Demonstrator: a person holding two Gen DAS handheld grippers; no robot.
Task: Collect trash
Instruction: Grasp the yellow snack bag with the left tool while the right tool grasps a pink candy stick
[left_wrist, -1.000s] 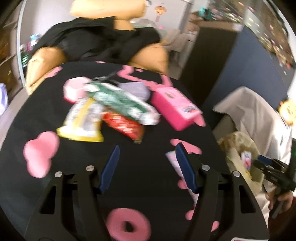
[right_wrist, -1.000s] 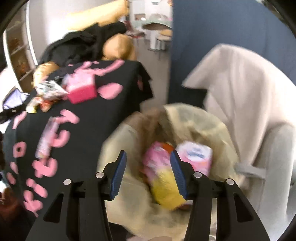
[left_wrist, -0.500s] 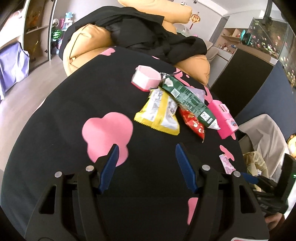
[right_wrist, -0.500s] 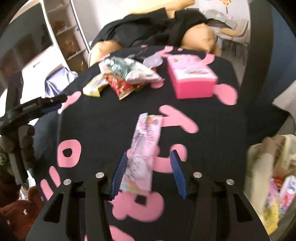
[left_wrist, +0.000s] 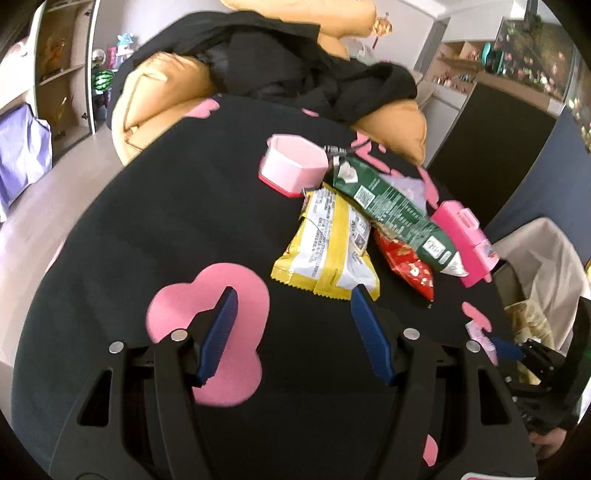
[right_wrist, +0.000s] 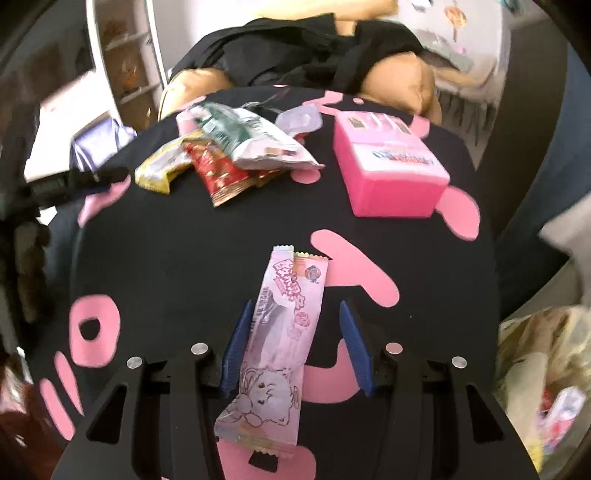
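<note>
My right gripper (right_wrist: 295, 341) has its fingers spread, and a long pale pink wrapper (right_wrist: 280, 350) lies flat between them, running from the frame's centre down to its lower edge; the left blue pad sits just beside the wrapper's edge, though I cannot tell whether it touches, and the right pad stands clear of it. The wrapper rests on the black tabletop (right_wrist: 177, 266) with pink shapes. Higher up, at upper right, sits a pink box (right_wrist: 391, 173); at upper left is a heap of snack packets.

My left gripper (left_wrist: 293, 332) also has its fingers spread, with nothing between them but tabletop and a pink cloud shape (left_wrist: 214, 328). Just beyond the right fingertip lies a yellow packet (left_wrist: 328, 251), overlapped by a green packet (left_wrist: 395, 210) and a red packet (left_wrist: 404, 262) beside it. A pink hexagonal tub (left_wrist: 293, 164) sits above them. At the right edge a bag-lined bin (left_wrist: 532, 321) stands beside the tabletop.
</note>
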